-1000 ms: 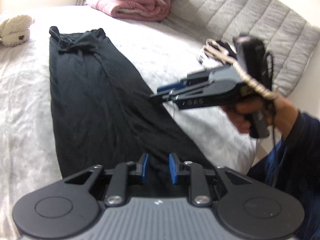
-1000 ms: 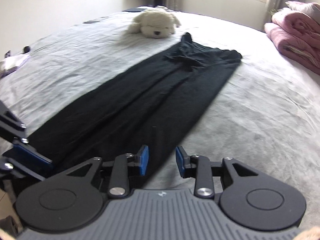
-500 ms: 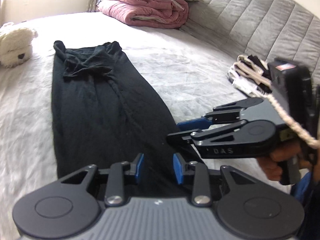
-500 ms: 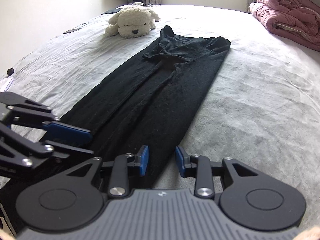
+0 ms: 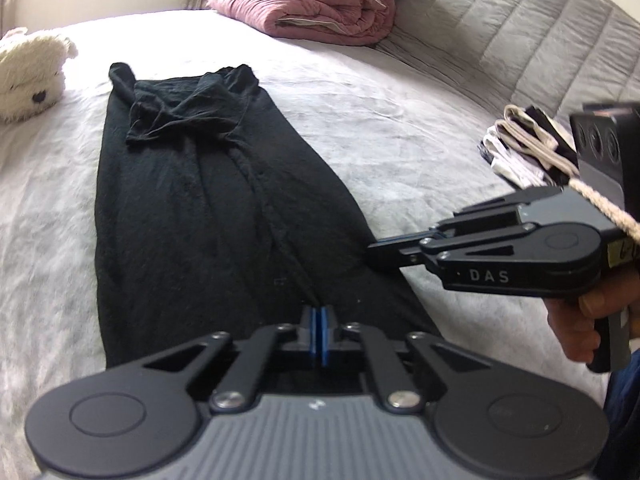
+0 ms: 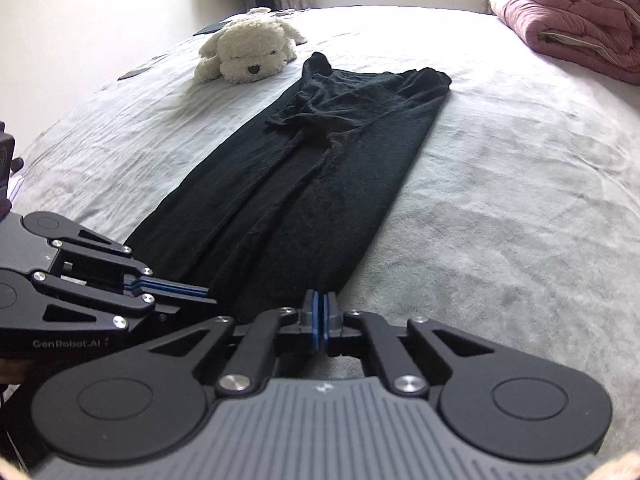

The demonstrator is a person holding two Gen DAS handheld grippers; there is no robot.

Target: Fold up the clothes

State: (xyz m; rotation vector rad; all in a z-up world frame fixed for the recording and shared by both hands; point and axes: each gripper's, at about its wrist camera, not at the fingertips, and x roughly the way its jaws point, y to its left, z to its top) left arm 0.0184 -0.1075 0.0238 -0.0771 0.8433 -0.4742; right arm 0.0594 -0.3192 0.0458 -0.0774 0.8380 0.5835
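Long black trousers [image 5: 180, 220] [image 6: 320, 184] lie flat on the bed, legs toward me and the crumpled waist at the far end. My left gripper [image 5: 319, 316] is shut, its blue pads meeting on the cloth at the near hem, where the ridge between the legs runs in. It shows from the side as the left gripper [image 6: 204, 294] in the right wrist view. My right gripper [image 6: 320, 308] is shut on the near right corner of the hem. In the left wrist view the right gripper [image 5: 374, 256] touches the trousers' right edge, with a hand [image 5: 580, 320] holding it.
A white plush dog [image 5: 28, 76] [image 6: 248, 56] lies beyond the waist on the left. A folded pink blanket [image 5: 320, 4] [image 6: 572, 20] sits at the far right. A stack of folded clothes [image 5: 524, 148] rests by the grey quilted headboard [image 5: 520, 32]. Grey sheet [image 6: 500, 200] surrounds the trousers.
Both grippers were open half a second ago and now stand shut at the near hem. The right gripper has come down and in to the trousers' right edge.
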